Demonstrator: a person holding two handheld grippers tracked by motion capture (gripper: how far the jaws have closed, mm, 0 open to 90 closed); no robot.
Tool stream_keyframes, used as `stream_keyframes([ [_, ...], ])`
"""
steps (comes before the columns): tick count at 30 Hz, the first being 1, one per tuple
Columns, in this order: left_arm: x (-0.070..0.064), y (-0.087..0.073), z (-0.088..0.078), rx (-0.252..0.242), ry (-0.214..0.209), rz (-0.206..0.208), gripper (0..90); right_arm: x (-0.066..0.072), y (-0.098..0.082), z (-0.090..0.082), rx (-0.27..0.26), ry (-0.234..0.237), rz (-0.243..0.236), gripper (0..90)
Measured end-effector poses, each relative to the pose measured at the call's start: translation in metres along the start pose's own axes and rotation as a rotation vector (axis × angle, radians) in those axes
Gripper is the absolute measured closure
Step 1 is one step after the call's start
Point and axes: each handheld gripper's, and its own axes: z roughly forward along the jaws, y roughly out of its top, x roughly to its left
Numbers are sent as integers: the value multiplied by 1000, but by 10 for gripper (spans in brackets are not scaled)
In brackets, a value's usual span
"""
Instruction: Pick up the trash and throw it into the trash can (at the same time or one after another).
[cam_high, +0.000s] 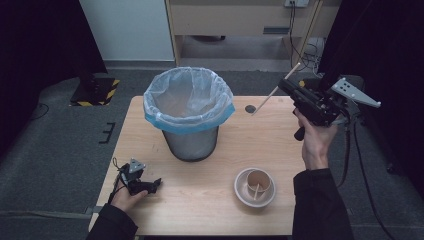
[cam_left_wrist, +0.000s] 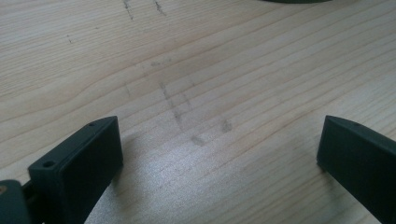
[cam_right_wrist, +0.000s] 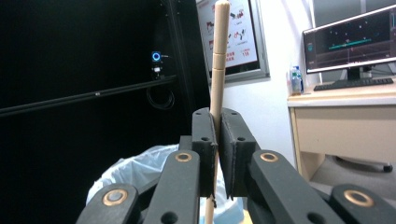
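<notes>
**Wooden chopstick held up beside the bin**

Pale wood table (cam_high: 210, 200) carries a mesh waste bin (cam_high: 189, 114) lined with a blue-rimmed plastic bag, and near the front edge a bowl (cam_high: 255, 187) with a paper cup inside. Right gripper (cam_high: 286, 86), raised off to the bin's right, has its jaws pinched tight on a wooden chopstick (cam_right_wrist: 217, 70). Left gripper (cam_high: 156, 184) rests low on the tabletop, jaws spread wide, empty.

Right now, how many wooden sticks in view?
2. One stick is clamped in the right claw, raised near the lined bin. The other leans inside the cup in the bowl. The bin could hide more.
</notes>
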Motion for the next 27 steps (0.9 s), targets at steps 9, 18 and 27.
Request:
stream_keyframes([
  [9,0,0,0,0,-1,1,0,11,16,21,5,13,-33,851],
  [18,0,0,0,-1,-1,0,0,20,24,36,-14,27,-37,852],
  [27,0,0,0,-2,-1,1,0,30,30,57,-23,43,-36,851],
])
